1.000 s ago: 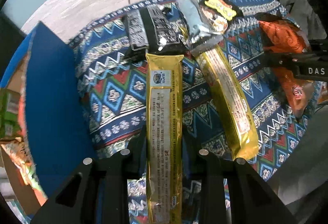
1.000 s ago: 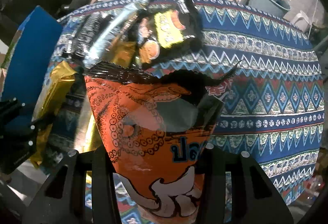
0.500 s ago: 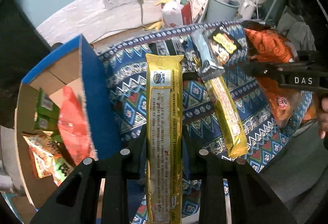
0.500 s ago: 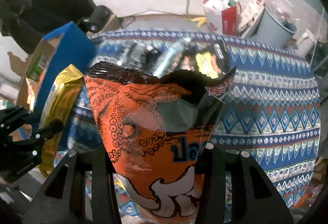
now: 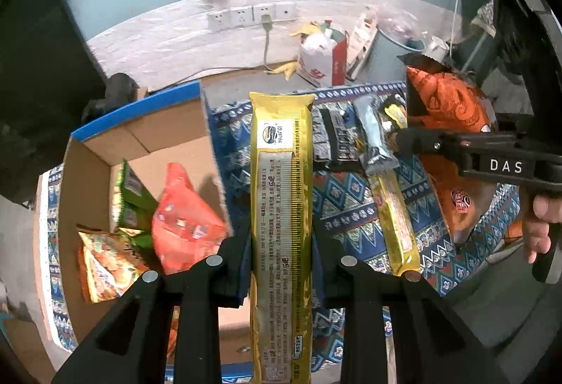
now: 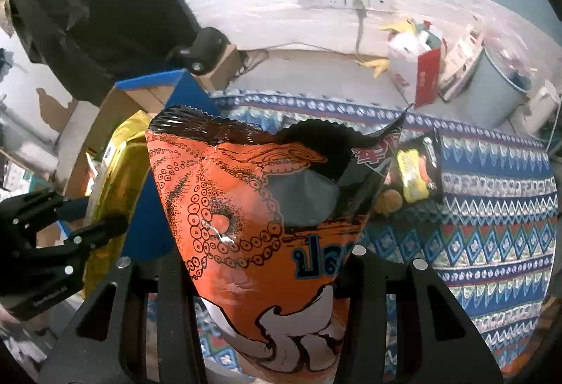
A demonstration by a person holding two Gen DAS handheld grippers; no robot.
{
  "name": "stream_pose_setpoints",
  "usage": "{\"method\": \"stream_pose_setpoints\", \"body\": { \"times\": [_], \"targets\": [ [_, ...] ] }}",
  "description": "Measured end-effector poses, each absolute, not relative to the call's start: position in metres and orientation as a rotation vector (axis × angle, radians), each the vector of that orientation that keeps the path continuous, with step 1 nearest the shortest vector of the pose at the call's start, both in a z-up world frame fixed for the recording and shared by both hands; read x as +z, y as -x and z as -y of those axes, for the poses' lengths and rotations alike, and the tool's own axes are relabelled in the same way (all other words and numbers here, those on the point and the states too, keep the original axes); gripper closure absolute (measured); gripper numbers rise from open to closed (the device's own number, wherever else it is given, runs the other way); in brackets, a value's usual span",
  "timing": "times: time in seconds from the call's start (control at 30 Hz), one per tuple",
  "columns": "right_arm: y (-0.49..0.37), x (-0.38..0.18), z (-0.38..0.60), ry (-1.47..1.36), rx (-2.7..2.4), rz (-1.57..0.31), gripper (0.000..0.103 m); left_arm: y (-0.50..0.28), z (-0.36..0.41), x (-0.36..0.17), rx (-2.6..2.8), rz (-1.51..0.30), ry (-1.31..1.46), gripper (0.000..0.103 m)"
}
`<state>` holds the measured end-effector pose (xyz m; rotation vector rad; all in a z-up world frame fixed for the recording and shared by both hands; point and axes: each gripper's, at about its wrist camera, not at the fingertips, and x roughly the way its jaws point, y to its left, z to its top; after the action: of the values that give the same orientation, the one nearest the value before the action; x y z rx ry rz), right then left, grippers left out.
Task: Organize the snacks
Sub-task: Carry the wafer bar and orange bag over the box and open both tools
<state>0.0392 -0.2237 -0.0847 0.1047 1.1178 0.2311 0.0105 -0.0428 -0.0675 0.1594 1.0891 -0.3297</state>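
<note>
My left gripper (image 5: 281,254) is shut on a long gold biscuit pack (image 5: 281,194) and holds it upright above the patterned cloth. My right gripper (image 6: 260,264) is shut on an orange squid-print snack bag (image 6: 260,208), lifted off the table; that bag also shows in the left wrist view (image 5: 449,110). An open cardboard box with blue flaps (image 5: 154,134) stands to the left and holds a red bag (image 5: 182,219), green packs (image 5: 130,194) and an orange-yellow bag (image 5: 105,264). On the cloth lie a second gold pack (image 5: 397,219), a black pack (image 5: 337,141), a silver pack (image 5: 372,134) and a black-yellow bag (image 6: 414,173).
The table carries a blue patterned cloth (image 6: 491,208). Behind it are a wall with sockets (image 5: 249,15), a red-white bag (image 5: 323,57) and a grey bin (image 6: 498,89). The left gripper with its gold pack shows at the left of the right wrist view (image 6: 70,236).
Both grippers have risen and pulled back from the table with their packs. The open box with its snacks has come into the left wrist view.
</note>
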Motion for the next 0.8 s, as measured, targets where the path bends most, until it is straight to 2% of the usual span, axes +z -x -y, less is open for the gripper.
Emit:
{"method": "stream_pose_setpoints", "body": {
  "times": [0.8],
  "targets": [
    [-0.071,-0.069,0.117,-0.043,0.357,-1.103,0.060,-0.030,-0.055,-0.061,-0.181,-1.054,-0.072,0.074]
  ]
}}
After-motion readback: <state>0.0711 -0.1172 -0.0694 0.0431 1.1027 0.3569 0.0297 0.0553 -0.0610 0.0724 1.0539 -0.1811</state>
